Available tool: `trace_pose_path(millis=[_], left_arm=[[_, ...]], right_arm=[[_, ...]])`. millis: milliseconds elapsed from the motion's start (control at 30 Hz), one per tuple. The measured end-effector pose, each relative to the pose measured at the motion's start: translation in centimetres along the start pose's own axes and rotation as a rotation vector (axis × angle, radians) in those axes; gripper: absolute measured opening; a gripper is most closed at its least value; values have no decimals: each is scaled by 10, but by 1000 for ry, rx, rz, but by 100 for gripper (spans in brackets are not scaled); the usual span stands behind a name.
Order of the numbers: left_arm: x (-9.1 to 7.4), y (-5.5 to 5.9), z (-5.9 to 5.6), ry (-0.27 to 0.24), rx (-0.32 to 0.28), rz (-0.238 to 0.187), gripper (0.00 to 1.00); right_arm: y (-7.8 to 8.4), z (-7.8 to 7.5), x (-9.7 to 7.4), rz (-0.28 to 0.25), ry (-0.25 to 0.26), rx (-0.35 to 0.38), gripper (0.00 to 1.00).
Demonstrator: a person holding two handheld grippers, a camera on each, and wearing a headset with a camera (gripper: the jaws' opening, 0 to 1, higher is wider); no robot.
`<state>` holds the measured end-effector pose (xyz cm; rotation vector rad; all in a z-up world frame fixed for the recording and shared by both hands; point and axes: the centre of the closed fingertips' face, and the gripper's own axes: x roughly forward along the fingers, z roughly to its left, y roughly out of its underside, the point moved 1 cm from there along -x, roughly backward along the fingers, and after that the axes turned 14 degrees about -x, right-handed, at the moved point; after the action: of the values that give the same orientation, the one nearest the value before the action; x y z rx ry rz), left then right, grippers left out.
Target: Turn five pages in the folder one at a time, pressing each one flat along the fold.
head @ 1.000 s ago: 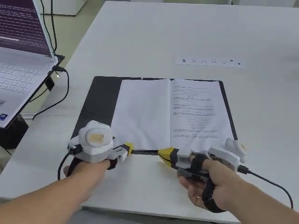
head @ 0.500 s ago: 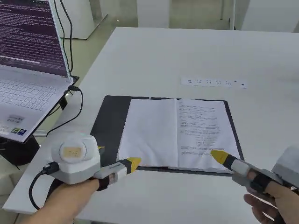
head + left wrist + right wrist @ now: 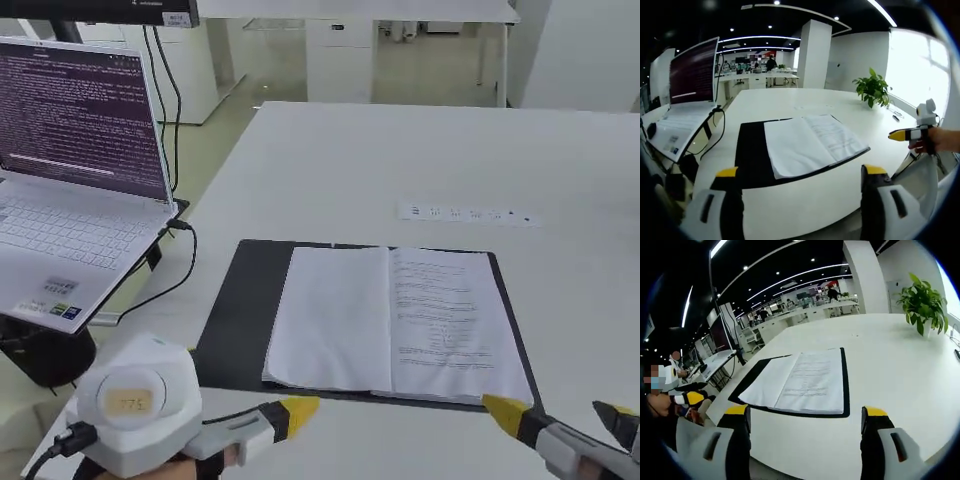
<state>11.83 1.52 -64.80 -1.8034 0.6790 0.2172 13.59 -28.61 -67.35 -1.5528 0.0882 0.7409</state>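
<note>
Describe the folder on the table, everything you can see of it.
The folder lies open and flat on the white table, its black cover showing as a wide strip at the left and a thin border elsewhere. White paper sheets sit inside: the left page is blank, the right page carries printed text. Neither the left gripper nor the right gripper touches it; both hang open off its near edge.

Open-plan office, rows of desks (image 3: 807, 313), laptop (image 3: 70, 200), potted plant (image 3: 922, 302)

Bright, even light from ceiling strips (image 3: 790, 277), window (image 3: 920, 65) glare at right, faint folder (image 3: 225, 320) shadow, fisheye-bowed edges.
</note>
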Motion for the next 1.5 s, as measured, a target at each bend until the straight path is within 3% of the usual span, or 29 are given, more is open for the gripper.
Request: trace_pose_path(millis=[133, 300, 500, 700, 1167, 1500], left_arm=[[5, 3, -5, 7, 15, 21, 99], [16, 4, -17, 29, 36, 45, 99], [36, 4, -33, 63, 67, 70, 96], [64, 11, -58, 108, 89, 109, 94], [136, 33, -113, 184, 161, 177, 77], [180, 45, -137, 198, 190, 201, 71]], right_arm=[[5, -3, -6, 14, -11, 2, 96], [-2, -11, -16, -33, 12, 18, 100], [-3, -25, -26, -42, 38, 11, 100], [-2, -37, -32, -47, 61, 29, 99], [1, -43, -29, -38, 74, 29, 96], [6, -46, -21, -23, 62, 35, 94]])
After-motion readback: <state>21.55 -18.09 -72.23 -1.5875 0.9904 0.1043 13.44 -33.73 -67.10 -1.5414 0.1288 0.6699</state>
